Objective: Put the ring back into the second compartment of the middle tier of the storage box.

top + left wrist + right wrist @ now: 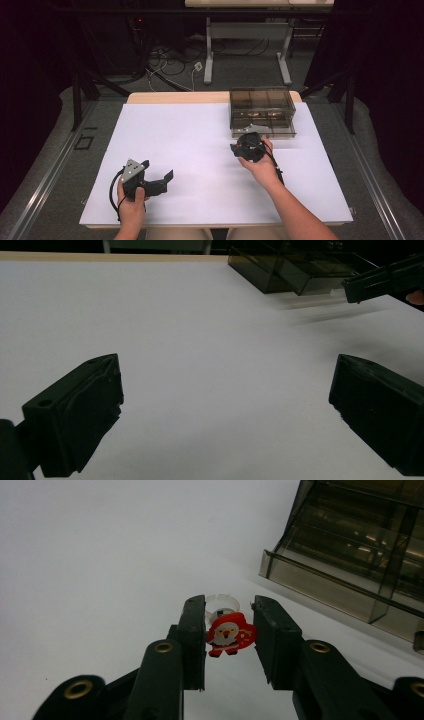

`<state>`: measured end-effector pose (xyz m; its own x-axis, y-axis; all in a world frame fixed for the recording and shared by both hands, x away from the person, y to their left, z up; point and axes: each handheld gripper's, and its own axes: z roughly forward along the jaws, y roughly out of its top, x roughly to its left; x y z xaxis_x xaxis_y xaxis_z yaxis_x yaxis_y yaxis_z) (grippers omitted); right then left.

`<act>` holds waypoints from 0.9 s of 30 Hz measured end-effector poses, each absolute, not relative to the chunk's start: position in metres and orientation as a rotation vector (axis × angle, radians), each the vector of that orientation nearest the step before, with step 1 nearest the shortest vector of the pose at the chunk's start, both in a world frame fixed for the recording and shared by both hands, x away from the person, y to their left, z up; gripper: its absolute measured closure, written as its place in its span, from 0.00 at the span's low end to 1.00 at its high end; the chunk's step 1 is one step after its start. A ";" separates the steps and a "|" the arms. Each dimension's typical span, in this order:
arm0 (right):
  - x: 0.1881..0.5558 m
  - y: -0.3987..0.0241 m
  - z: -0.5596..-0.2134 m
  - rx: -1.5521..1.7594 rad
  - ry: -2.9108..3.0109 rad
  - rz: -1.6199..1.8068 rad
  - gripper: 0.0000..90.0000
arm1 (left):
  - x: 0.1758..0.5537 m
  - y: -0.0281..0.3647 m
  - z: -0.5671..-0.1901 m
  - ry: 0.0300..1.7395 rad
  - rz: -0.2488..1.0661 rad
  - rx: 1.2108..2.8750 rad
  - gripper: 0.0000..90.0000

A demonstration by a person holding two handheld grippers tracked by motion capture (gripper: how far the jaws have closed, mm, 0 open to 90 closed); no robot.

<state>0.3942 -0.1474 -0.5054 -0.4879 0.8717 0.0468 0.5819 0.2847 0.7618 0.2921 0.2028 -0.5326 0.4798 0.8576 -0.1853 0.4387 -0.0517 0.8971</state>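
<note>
Item: Santa ring point(229, 632), a red and white figure on a clear plastic band; it is clamped between the two black jaws of the right gripper point(229, 630), held above the white table sheet point(200, 140), near the front of the smoked plastic drawer box point(262, 112); the lower drawer of that box is seen pulled out. Left gripper point(159, 181): held low at the near left of the sheet, jaws spread wide apart with nothing between them.
</note>
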 end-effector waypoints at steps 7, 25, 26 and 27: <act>0.397 -0.161 -0.502 1.353 2.159 1.052 0.74 | 0.292 0.203 -0.533 1.126 0.497 1.677 0.01; 0.405 -0.181 -0.486 1.369 2.118 1.010 0.74 | 0.293 0.203 -0.533 1.126 0.496 1.679 0.01; 0.406 -0.183 -0.485 1.365 2.116 1.002 0.74 | 0.293 0.203 -0.533 1.126 0.495 1.679 0.01; 0.406 -0.183 -0.484 1.366 2.113 0.999 0.74 | 0.293 0.203 -0.533 1.126 0.495 1.678 0.01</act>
